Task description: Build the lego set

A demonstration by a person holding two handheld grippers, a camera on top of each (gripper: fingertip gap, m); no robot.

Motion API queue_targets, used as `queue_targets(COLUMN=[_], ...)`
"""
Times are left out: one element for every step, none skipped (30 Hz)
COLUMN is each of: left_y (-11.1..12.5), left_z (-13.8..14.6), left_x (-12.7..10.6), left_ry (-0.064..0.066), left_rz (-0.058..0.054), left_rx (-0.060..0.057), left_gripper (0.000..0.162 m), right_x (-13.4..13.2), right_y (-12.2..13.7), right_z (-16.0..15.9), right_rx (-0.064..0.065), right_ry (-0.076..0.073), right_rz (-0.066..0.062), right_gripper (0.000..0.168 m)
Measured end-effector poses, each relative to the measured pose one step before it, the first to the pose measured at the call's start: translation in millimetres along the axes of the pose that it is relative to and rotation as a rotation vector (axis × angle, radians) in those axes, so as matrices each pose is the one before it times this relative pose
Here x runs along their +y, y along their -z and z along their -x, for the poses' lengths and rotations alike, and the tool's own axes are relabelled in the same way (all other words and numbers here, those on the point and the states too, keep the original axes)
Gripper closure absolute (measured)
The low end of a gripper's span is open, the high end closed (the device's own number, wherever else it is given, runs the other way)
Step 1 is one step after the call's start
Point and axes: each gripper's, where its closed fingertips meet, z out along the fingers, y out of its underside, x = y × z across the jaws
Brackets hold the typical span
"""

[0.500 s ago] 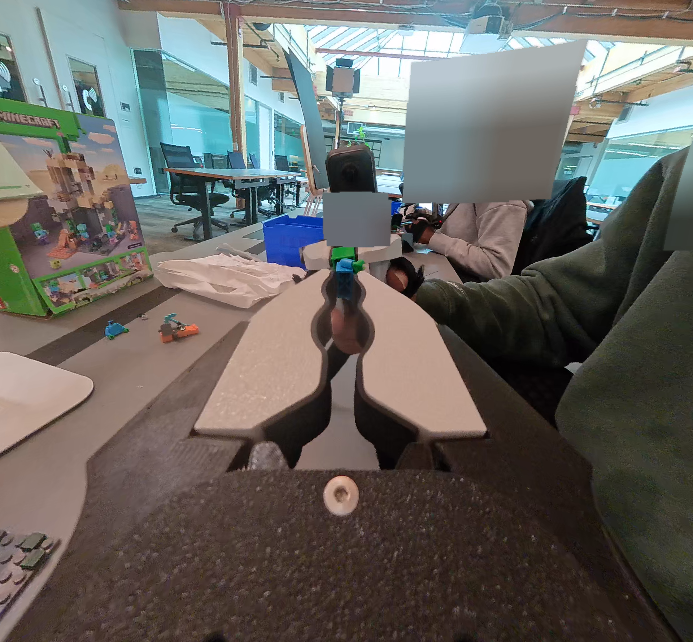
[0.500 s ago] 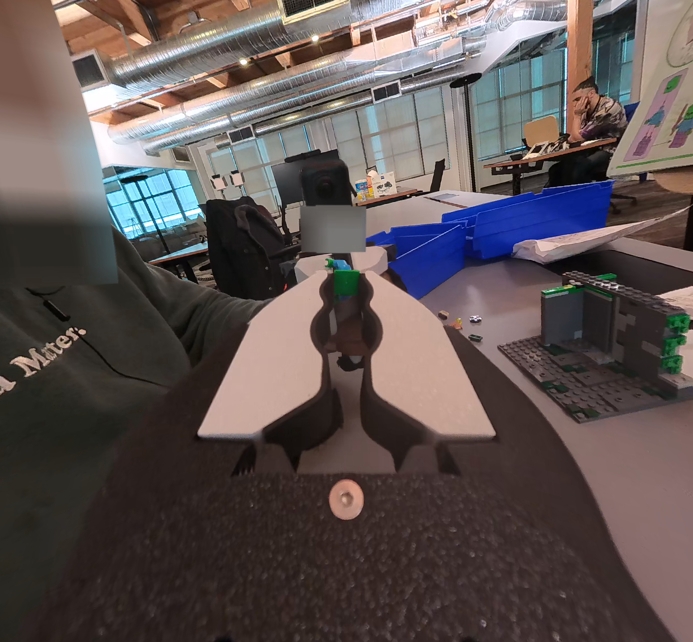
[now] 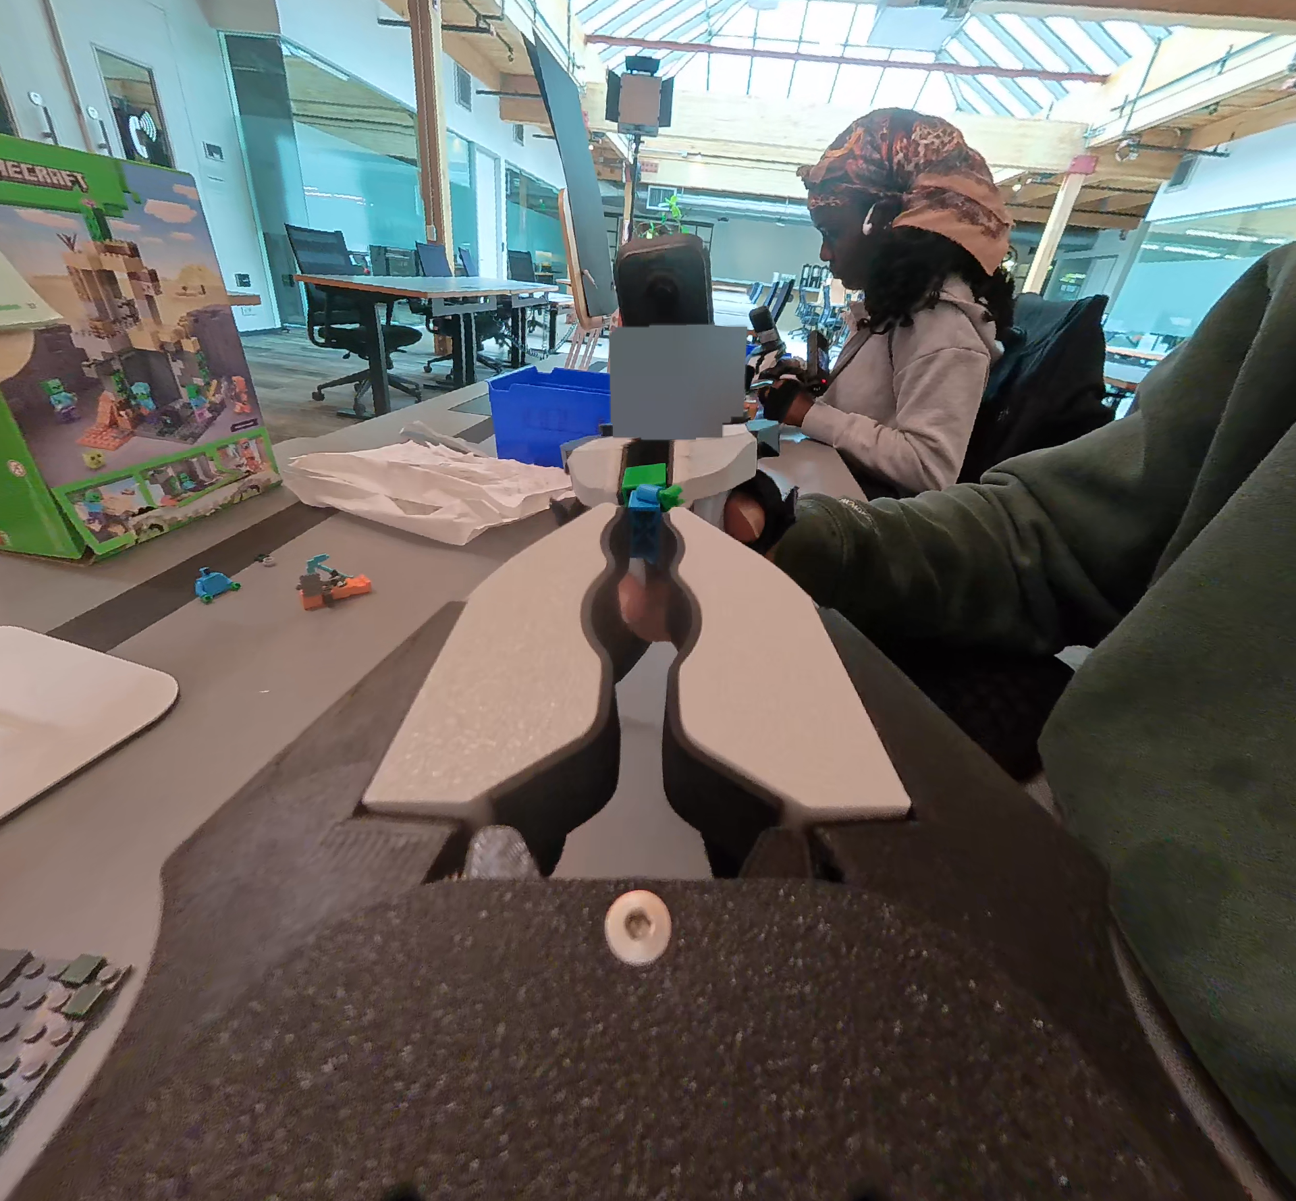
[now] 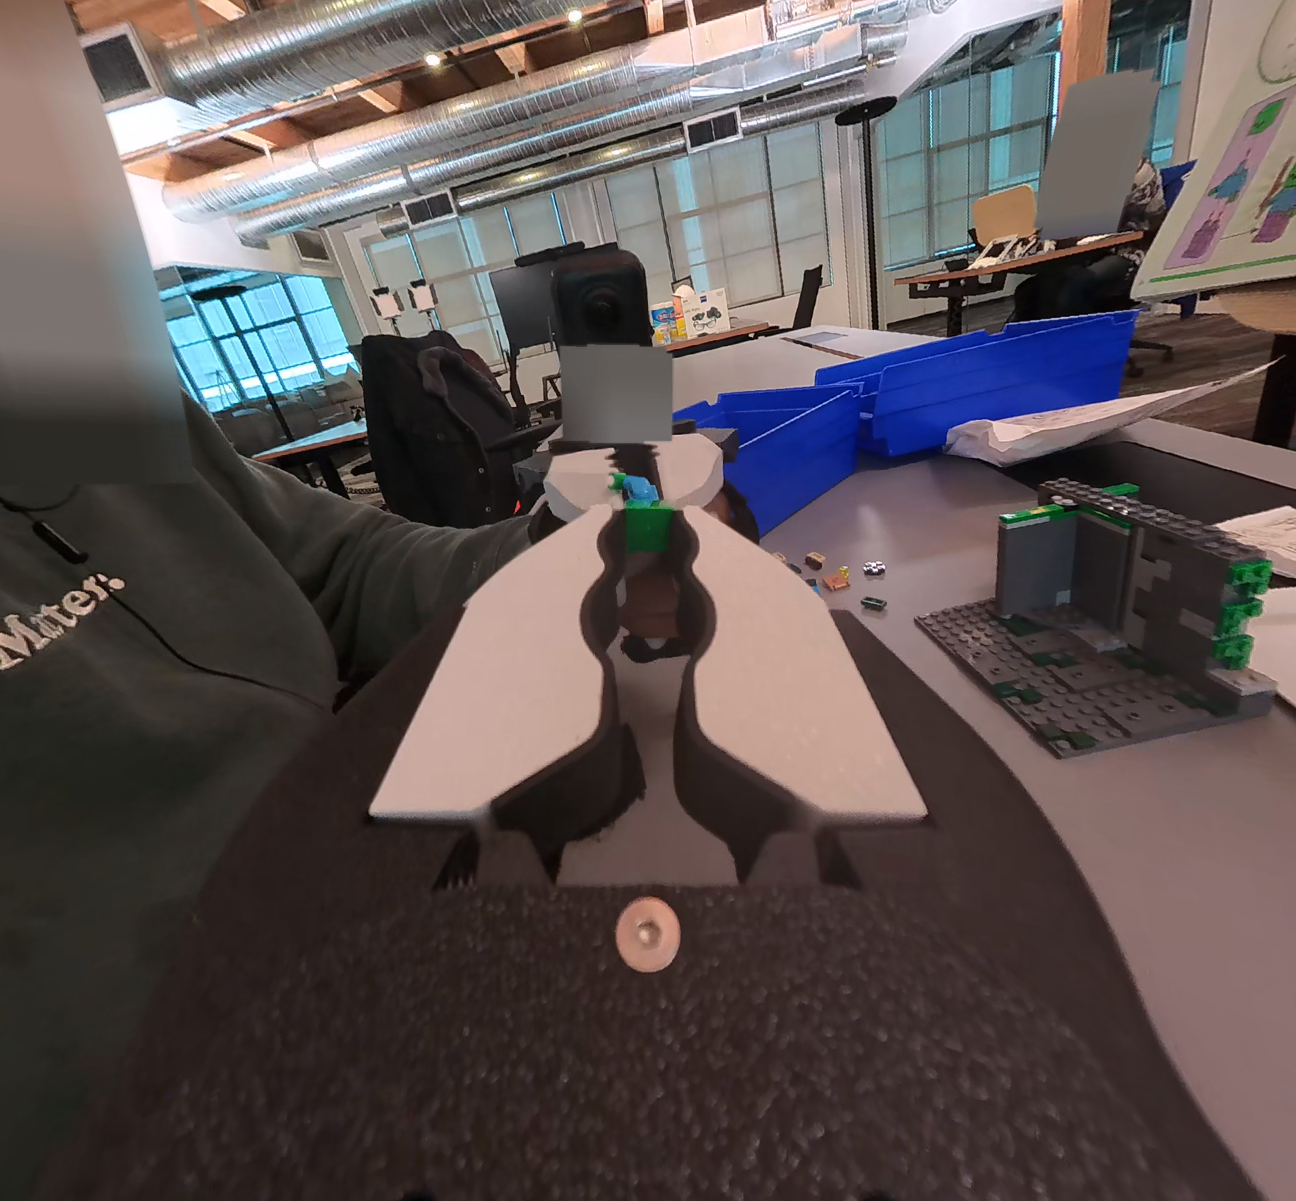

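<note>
I hold both grippers tip to tip above the table: left gripper [image 3: 644, 522] pinches the blue piece [image 3: 643, 525], right gripper [image 4: 645, 525] pinches the green piece [image 4: 645, 528], aligning them to join.

Left gripper [image 3: 644, 522] pinching blue lego piece [image 3: 642, 525], meeting right gripper [image 3: 659, 466] gripping green piece [image 3: 642, 474] above table [image 3: 280, 662].

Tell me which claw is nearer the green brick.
Right. The right claw pinches the green brick itself; the left claw grips the blue piece joined to it.
</note>
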Motion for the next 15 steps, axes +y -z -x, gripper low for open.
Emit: queue_targets(left_y=[0.18,0.03,-0.01,-0.16,-0.24,-0.11,-0.13,0.03,0.03,0.05,0.07,-0.2,0.01,0.16,0.26], left_z=[0.43,0.13,-0.19,-0.09,0.43,0.41,0.12,-0.06,-0.27,0.08,0.17,0.07,-0.02,0.7,0.83], left_x=[1.4,0.82,0.25,0.62,1.06,1.38,0.69,-0.4,-0.69,0.47,1.13,0.56,0.58,1.04,0.96], left_ry=[-0.0064,-0.0013,0.0031,0.0,-0.0048,-0.0073,-0.004,0.004,0.0053,-0.0026,-0.0055,-0.0024,0.0006,-0.0013,-0.0012], left_rz=[0.0123,0.0061,-0.0001,0.0015,0.0073,0.0119,0.0063,-0.0034,-0.0063,0.0034,0.0089,0.004,0.0015,0.005,0.0052], left_rx=[-0.0027,0.0002,0.0023,0.0009,-0.0034,-0.0045,-0.0015,0.0016,0.0026,0.0,-0.0018,-0.0003,0.0015,-0.0023,-0.0026], left_gripper=[0.154,0.154,0.154,0.154,0.154,0.154,0.154,0.154,0.154,0.154,0.154,0.154,0.154,0.154,0.154], right_x=[1.27,0.61,0.35,0.45,0.87,0.91,0.46,-0.4,-0.13,0.7,1.01,0.61,0.84,1.09,1.11], right_y=[-0.06,0.01,-0.12,0.14,0.12,0.13,0.07,-0.25,-0.27,-0.06,0.15,0.17,-0.07,-0.14,-0.13], right_z=[-0.44,-0.03,0.01,-0.09,-0.49,-0.4,-0.16,0.26,0.21,-0.16,-0.25,-0.14,-0.27,-0.79,-0.84], right_rx=[0.0025,-0.0008,-0.002,0.0,0.0025,0.0027,-0.0005,-0.0031,-0.0022,0.002,0.0019,-0.0019,-0.0011,0.0029,0.0026], right_ry=[0.0022,-0.0012,-0.0023,0.0004,0.0021,0.0032,-0.001,-0.0042,-0.0026,0.0036,0.0032,-0.0028,-0.0037,-0.0014,-0.0014], right_rz=[0.0066,0.0003,-0.0014,0.0012,0.0056,0.0055,0.0001,-0.0076,-0.003,0.0065,0.0077,0.0017,0.0003,0.004,0.0043], right_gripper=[0.156,0.156,0.156,0.156,0.156,0.156,0.156,0.156,0.156,0.156,0.156,0.156,0.156,0.156,0.155])
